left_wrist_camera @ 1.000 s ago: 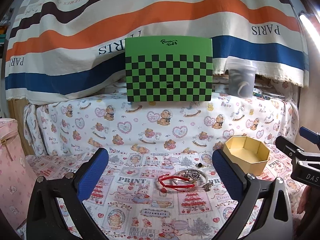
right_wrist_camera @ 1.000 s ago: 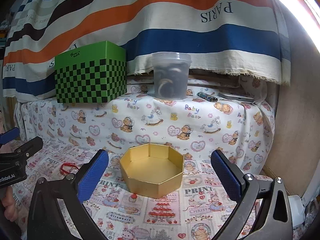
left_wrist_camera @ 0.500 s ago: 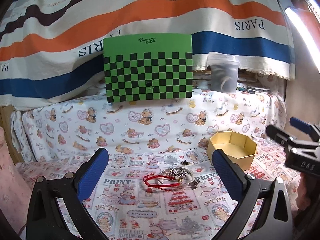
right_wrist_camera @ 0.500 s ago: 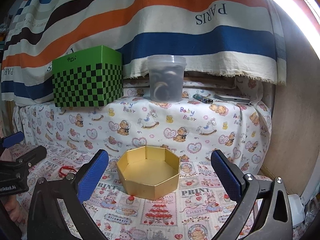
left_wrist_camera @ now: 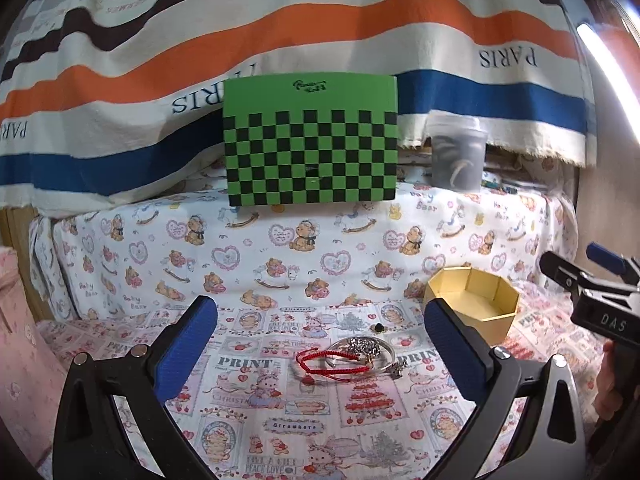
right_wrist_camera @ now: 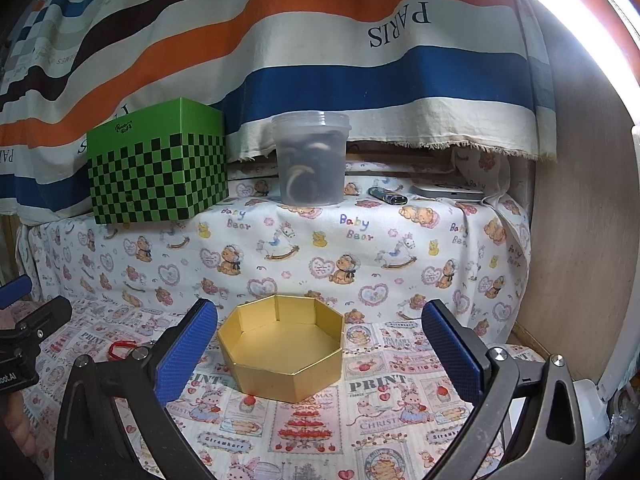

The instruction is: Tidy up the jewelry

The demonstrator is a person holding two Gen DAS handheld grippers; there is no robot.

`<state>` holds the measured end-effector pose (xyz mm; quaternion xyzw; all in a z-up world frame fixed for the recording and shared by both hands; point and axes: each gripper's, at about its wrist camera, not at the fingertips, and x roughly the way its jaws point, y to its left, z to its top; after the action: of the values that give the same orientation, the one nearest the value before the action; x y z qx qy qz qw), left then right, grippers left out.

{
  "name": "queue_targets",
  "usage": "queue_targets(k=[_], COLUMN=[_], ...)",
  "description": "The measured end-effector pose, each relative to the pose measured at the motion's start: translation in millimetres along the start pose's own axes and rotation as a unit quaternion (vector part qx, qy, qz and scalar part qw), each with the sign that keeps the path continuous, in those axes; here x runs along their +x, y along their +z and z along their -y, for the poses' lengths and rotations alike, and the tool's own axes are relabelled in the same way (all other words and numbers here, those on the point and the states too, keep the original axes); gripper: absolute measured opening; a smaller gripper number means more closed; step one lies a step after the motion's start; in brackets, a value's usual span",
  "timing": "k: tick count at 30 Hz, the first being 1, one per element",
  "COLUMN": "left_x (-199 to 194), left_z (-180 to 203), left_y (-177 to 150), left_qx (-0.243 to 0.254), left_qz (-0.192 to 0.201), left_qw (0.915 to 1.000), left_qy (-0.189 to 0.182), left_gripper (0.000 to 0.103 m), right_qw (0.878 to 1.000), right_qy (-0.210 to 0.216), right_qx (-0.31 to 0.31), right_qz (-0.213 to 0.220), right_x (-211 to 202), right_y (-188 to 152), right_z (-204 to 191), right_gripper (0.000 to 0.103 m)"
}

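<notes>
Just ahead of the left hand-held gripper [left_wrist_camera: 320, 354] — jewelry [left_wrist_camera: 350, 358] — untouched.

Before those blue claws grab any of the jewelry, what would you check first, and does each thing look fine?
1. Left gripper open wide enough: ok, its blue pads stand far apart.
2. Jewelry in front of it: ok, the red cord bracelet and silver bangle lie between the pads on the printed cloth.
3. Pieces separate: not ok, cord and bangle overlap in one small pile.
4. Small dark piece accounted for: ok, lying apart behind the pile; what it is, cannot tell.
5. Gold hexagonal box ready: ok, open-topped with nothing inside.
6. Right gripper free: ok, open and holding nothing, facing the box.
</notes>
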<state>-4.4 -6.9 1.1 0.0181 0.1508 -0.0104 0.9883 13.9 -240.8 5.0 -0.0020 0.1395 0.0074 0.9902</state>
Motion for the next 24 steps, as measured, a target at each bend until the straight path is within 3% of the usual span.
queue_targets(k=[4,11,18,21,24], left_x=[2.9,14.6,41.2,52.6,58.3], left_z=[1.2,-13.7,-32.1,-44.5,-53.5], left_y=[1.8,3.1,-2.7,-7.6,-9.5], left_qx=[0.005,-0.025,-0.066,-0.106,-0.118], left_qz=[-0.013,-0.047,-0.121,-0.156,-0.163], left_qw=[0.9999,0.9985,0.9904,0.9811,0.9787], left_qy=[-0.009,0.011,-0.014,-0.044,-0.041], left_gripper=[0.103,0.103,0.103,0.103,0.1], right_qw=[1.0,1.0,1.0,0.999,0.999], right_qy=[0.004,-0.007,0.0,0.006,0.01], right_qx=[-0.007,-0.01,-0.007,-0.019,-0.009], right_qz=[-0.008,-0.008,-0.02,-0.036,-0.047], right_x=[4.7,4.7,5.9,9.6,13.6], right_y=[-0.5,-1.2,-1.3,-1.5,-1.9], right_z=[-4.3,-7.8,-3.2,-5.0,-0.7], right_gripper=[0.103,0.103,0.103,0.095,0.091])
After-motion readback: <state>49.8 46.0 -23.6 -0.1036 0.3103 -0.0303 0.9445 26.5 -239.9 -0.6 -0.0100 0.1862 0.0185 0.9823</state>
